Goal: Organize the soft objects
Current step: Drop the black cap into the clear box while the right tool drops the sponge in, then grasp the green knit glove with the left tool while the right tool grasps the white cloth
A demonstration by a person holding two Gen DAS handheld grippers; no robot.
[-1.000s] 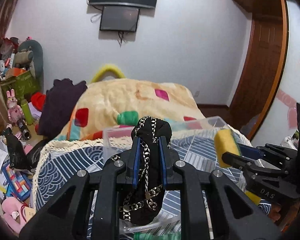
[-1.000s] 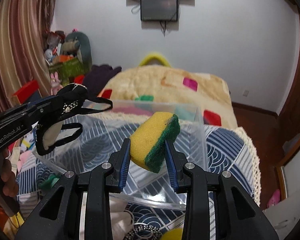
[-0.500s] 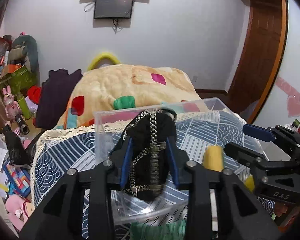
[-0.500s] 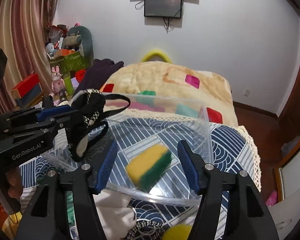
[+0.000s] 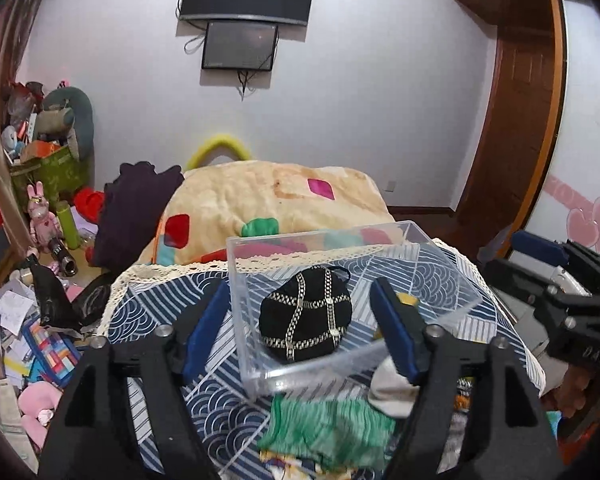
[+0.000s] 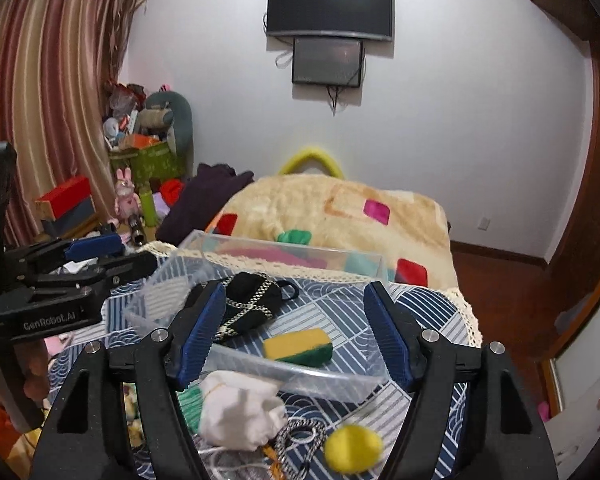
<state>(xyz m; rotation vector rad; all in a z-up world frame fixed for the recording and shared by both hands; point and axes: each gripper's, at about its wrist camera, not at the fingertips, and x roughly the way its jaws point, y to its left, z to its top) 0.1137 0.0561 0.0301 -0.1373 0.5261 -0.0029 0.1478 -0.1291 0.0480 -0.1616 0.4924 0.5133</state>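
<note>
A clear plastic box [image 5: 340,364] stands on the blue patterned cloth; it also shows in the right wrist view [image 6: 300,376]. A black mask with a chain pattern [image 5: 306,322] lies inside it, seen too in the right wrist view [image 6: 246,306]. A yellow and green sponge [image 6: 299,346] lies in the box beside it. My left gripper [image 5: 300,332] is open and empty above the near side of the box. My right gripper [image 6: 296,332] is open and empty over the box.
Loose soft things lie in front of the box: a green cloth [image 5: 328,424], a white cloth [image 6: 240,412], a yellow ball [image 6: 354,448] and a braided cord [image 6: 300,440]. A blanket-covered mound [image 5: 272,204] rises behind. Clutter fills the floor at the left [image 5: 32,320].
My left gripper opened and the black mask dropped into the box. My right gripper opened and the sponge fell into the box. Both grippers drew back a little.
</note>
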